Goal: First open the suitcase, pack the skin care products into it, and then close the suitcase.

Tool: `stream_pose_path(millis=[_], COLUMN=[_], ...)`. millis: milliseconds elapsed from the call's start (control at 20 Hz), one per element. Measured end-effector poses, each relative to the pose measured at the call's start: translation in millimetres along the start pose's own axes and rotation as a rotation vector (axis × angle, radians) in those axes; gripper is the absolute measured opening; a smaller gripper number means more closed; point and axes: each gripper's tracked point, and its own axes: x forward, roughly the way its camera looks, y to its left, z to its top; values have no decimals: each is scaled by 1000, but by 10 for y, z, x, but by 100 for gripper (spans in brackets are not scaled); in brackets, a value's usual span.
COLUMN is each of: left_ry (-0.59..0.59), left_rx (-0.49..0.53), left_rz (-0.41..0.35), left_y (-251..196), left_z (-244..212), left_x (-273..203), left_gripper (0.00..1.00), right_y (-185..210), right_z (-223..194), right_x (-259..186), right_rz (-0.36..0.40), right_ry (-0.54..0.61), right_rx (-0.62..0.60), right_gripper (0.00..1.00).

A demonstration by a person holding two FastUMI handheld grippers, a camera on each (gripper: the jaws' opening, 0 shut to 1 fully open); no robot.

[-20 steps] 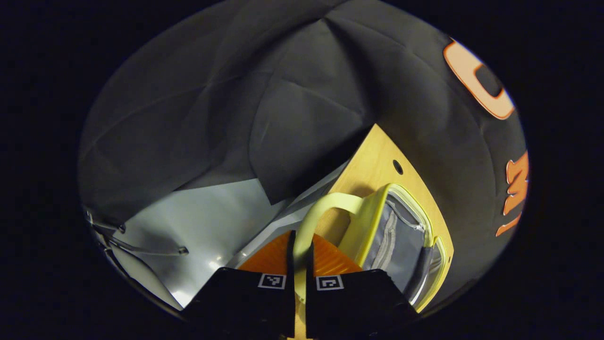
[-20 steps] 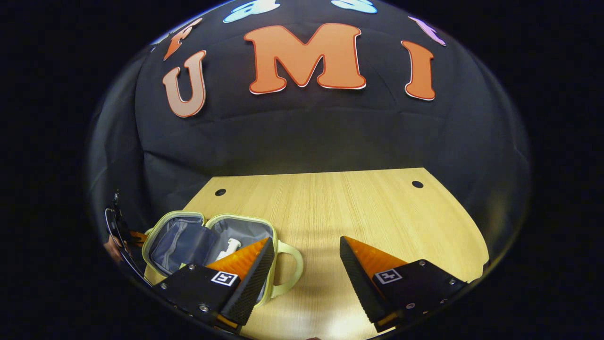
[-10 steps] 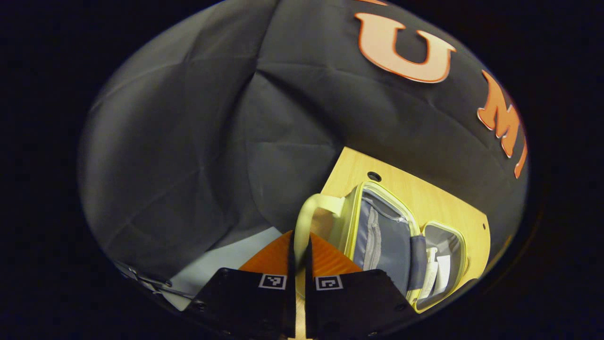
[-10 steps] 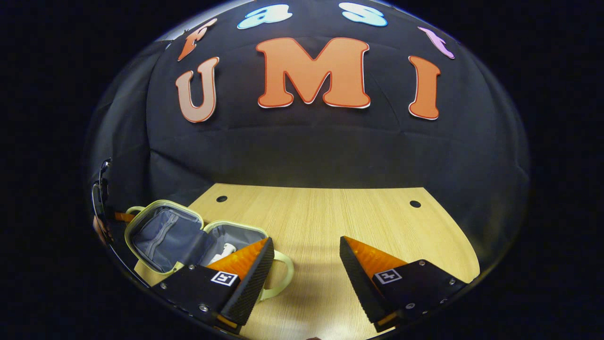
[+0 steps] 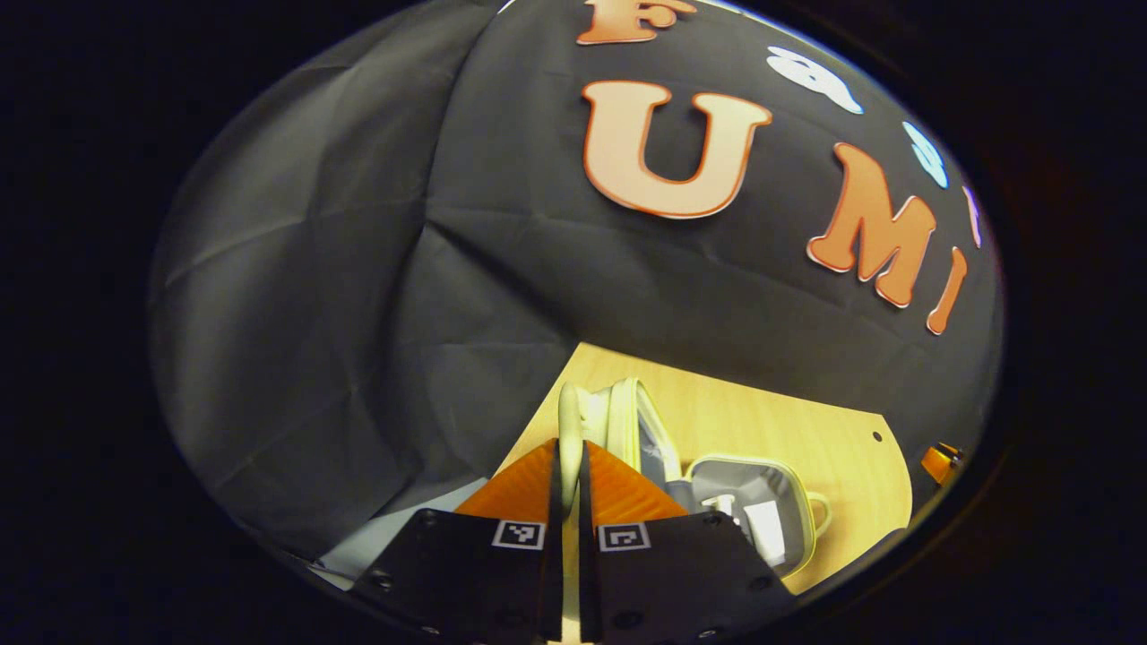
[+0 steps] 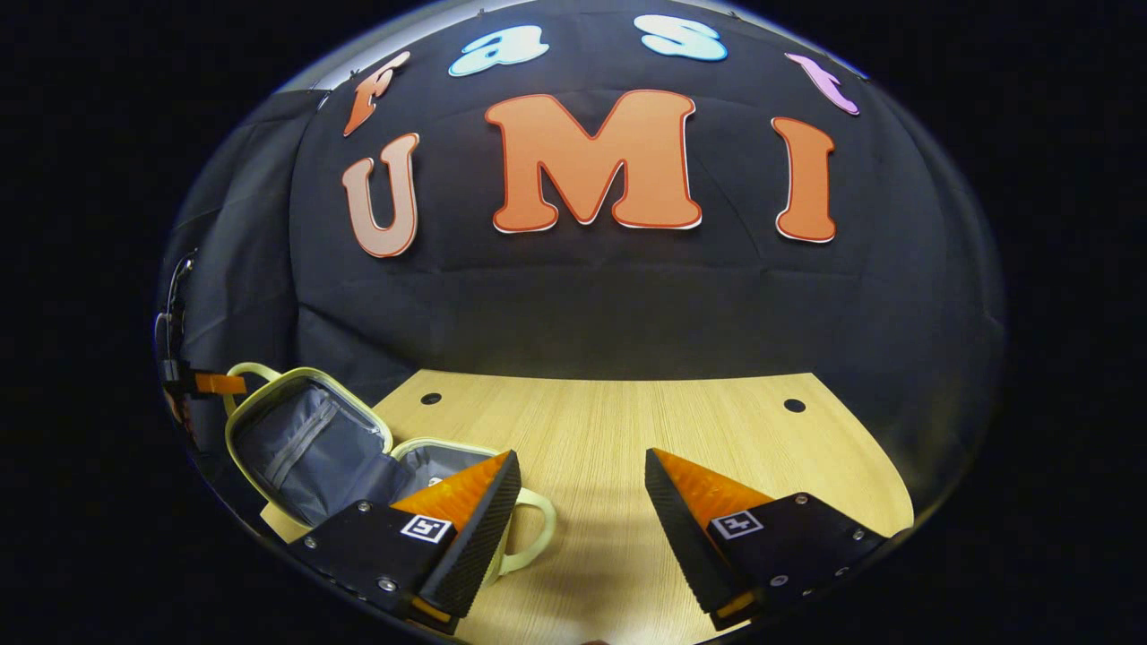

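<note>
Lid handle (image 5: 568, 414) — pinched inside left gripper (image 5: 570, 466).

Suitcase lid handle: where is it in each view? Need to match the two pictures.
Left gripper view: lid handle at bottom centre, edge-on, pinched in the left claw.
Right gripper view: lid handle at far left, above the raised lid, left claw on it.
Shared landmark: base handle of the suitcase, flat on the table.

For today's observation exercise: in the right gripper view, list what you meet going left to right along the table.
Raised suitcase lid → lower suitcase half → its handle → bare table → table hole.
</note>
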Motion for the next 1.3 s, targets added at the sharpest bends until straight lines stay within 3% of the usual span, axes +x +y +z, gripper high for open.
stream_pose_path(millis=[350, 600, 900, 1300], left_ry=[-52, -57, -36, 63], left_rx=[79, 192, 256, 258], left_rz=[-91, -166, -278, -437], left_y=[-832, -1517, -2251, -3132], left_z=[218, 213, 30, -435], left_x=[-284, -410, -444, -382], left_gripper=[10, 8, 8, 8], right_y=[-155, -273, -534, -872], right_z=[32, -83, -138, -249], right_x=[-94, -148, -205, -317], right_rz=[8, 18, -10, -51], right_ry=[-30, -2, 6, 9], right_rx=[-1, 31, 55, 71], right_gripper=[90, 90, 90, 90])
